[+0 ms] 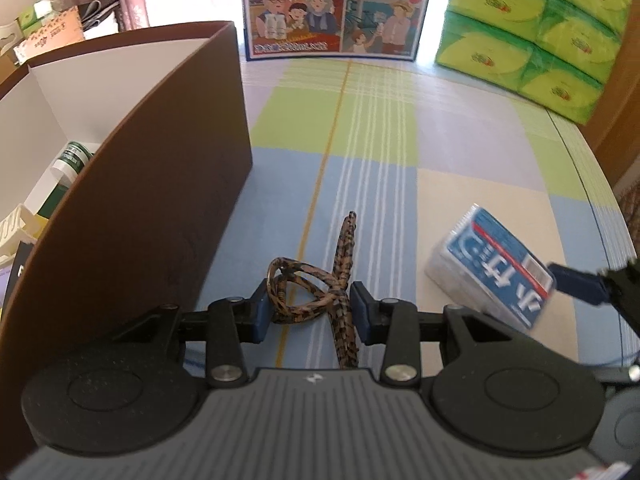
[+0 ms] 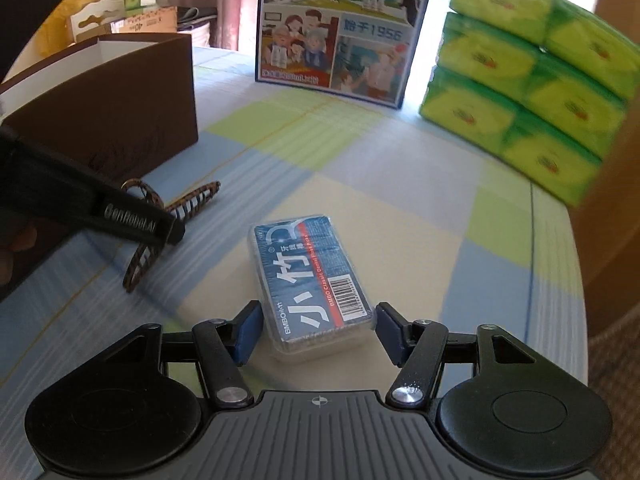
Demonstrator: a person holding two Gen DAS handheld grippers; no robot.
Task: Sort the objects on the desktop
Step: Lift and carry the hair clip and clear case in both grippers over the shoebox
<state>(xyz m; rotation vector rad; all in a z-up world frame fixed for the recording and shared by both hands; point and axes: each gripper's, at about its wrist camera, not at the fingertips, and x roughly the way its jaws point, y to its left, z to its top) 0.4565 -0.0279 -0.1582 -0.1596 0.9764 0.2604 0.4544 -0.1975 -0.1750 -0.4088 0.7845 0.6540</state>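
Note:
A leopard-print hair clip (image 1: pixel 346 236) lies on the checked tablecloth (image 1: pixel 380 140), and my left gripper (image 1: pixel 310 312) is shut on its looped end. In the right wrist view the clip (image 2: pixel 192 200) shows under the left gripper's fingers (image 2: pixel 132 220). A clear box of floss picks with a blue label (image 2: pixel 308 272) sits between the blue pads of my right gripper (image 2: pixel 318 330), which press its near end from both sides. The left wrist view has this box (image 1: pixel 492 268) blurred at right, with a right fingertip (image 1: pixel 576 284) at its corner.
A tall brown box with white inside (image 1: pixel 160 160) stands close on the left and holds small packages. At the back stand a blue milk carton (image 2: pixel 340 32) and stacked green tissue packs (image 2: pixel 520 80). The table's edge curves along the right.

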